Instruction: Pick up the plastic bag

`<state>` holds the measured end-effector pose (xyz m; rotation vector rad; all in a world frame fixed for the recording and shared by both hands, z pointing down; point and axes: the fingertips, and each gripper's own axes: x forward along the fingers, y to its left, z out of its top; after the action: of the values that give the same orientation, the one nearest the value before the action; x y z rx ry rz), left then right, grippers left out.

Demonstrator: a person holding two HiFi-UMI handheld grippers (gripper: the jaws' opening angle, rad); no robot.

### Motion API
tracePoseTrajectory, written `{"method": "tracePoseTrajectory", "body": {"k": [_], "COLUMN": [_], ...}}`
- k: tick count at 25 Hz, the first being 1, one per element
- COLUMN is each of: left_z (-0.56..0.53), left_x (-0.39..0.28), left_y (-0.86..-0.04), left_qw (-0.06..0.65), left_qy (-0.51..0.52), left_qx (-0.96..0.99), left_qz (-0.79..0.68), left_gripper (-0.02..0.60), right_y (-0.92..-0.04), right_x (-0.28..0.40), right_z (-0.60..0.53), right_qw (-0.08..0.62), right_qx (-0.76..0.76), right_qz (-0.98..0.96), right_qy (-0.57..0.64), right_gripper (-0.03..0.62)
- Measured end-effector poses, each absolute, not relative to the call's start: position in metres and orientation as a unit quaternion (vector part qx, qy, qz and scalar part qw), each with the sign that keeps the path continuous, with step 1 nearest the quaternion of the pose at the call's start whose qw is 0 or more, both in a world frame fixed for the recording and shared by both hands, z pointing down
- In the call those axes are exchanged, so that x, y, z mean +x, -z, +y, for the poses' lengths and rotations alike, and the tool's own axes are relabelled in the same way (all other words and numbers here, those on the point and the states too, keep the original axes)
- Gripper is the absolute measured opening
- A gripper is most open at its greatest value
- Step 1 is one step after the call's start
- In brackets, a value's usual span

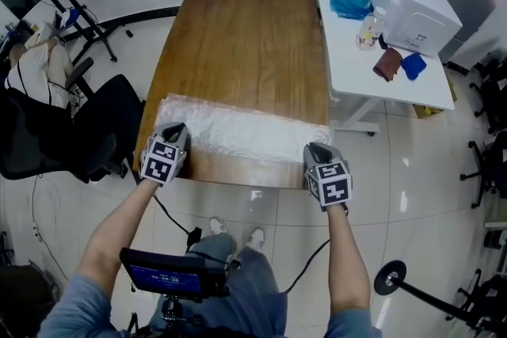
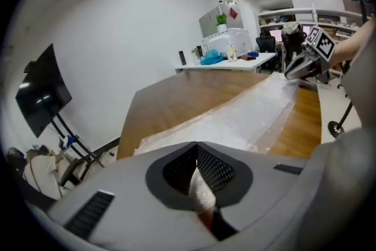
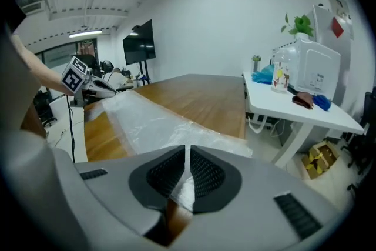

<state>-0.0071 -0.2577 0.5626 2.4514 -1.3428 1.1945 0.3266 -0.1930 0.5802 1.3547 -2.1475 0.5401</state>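
Observation:
A long clear plastic bag (image 1: 238, 132) lies flat across the near end of the wooden table (image 1: 245, 36). My left gripper (image 1: 173, 132) is shut on the bag's left end; in the left gripper view the plastic bag (image 2: 235, 120) runs from between the closed jaws of the left gripper (image 2: 198, 168) toward the right gripper (image 2: 305, 62). My right gripper (image 1: 315, 153) is shut on the bag's right end; in the right gripper view the plastic bag (image 3: 147, 120) is pinched where the right gripper (image 3: 188, 156) has its jaws together.
A white side table (image 1: 372, 36) at the right holds a white appliance (image 1: 412, 0), a blue bag, a bottle and cloths. A black office chair (image 1: 87, 131) stands left of the wooden table. A stand's round base (image 1: 390, 278) sits on the floor at lower right.

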Motion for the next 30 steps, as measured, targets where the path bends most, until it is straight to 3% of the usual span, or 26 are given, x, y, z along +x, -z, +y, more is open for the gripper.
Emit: {"method": "tracePoseTrajectory", "body": {"k": [11,18,23,30], "left_z": [-0.25,-0.228,-0.23,-0.223], "left_x": [-0.041,-0.047,-0.059,-0.084], "left_y": [-0.6,-0.6,-0.572,-0.596], "left_qw": [0.077,0.109,0.067,0.097], "left_qy": [-0.455,-0.439,-0.406,-0.436], "left_qx": [0.782,0.78,0.789,0.767], "left_qz": [-0.419,-0.432,-0.456,-0.46], "left_gripper": [0.009,0.009,0.006,0.006], "right_y": [-0.6,-0.601,-0.565,-0.593], "right_x": [0.32,0.317,0.332,0.351], "right_z": [-0.2,-0.208,-0.219,-0.203], "right_qw": [0.324,0.334,0.287,0.329], "right_qx": [0.475,0.463,0.507,0.499], "right_qz": [-0.787,-0.792,-0.791,-0.774], "right_qy": [-0.224,-0.218,-0.188,-0.21], "right_gripper": [0.003,0.003,0.002,0.002]}}
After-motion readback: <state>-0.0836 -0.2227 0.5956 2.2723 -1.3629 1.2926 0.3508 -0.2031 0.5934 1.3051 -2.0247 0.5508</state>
